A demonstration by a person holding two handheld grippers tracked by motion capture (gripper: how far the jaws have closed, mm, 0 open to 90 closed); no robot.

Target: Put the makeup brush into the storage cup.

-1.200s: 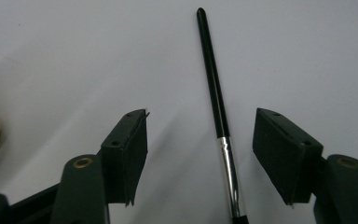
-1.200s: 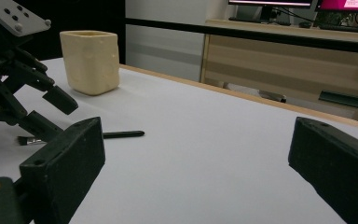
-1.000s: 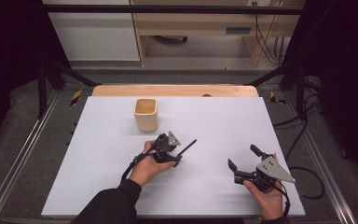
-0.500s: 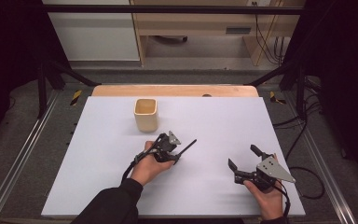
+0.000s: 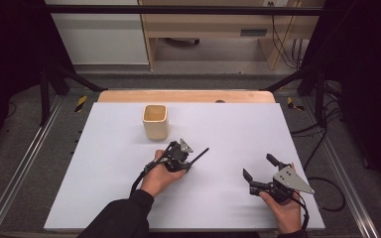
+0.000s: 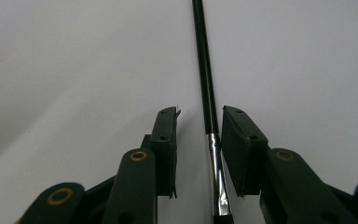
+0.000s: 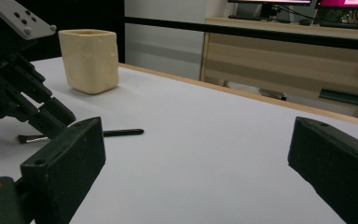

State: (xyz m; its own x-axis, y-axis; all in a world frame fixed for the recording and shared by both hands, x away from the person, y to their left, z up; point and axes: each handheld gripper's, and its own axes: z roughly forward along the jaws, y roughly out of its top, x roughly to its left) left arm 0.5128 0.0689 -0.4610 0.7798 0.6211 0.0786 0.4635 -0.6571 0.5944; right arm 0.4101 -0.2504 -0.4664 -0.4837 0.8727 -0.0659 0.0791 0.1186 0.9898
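A thin black brush [image 6: 205,70] with a silver ferrule lies flat on the white table, its handle pointing away from my left gripper [image 6: 200,116]. The left gripper's jaws have just been closing and now straddle the brush. The right pad [image 6: 235,140] is almost against it, and a gap remains on the left side. In the high view the left gripper [image 5: 187,163] sits low over the brush [image 5: 201,153], just in front of a cream cup [image 5: 155,121]. My right gripper [image 5: 258,166] rests open and empty at the front right.
The cream cup [image 7: 91,60] stands upright beyond the brush [image 7: 121,132]. The white table sheet [image 5: 228,124] ends at a wooden strip [image 5: 186,95] at the far edge. Metal rails and cables run along both sides of the table.
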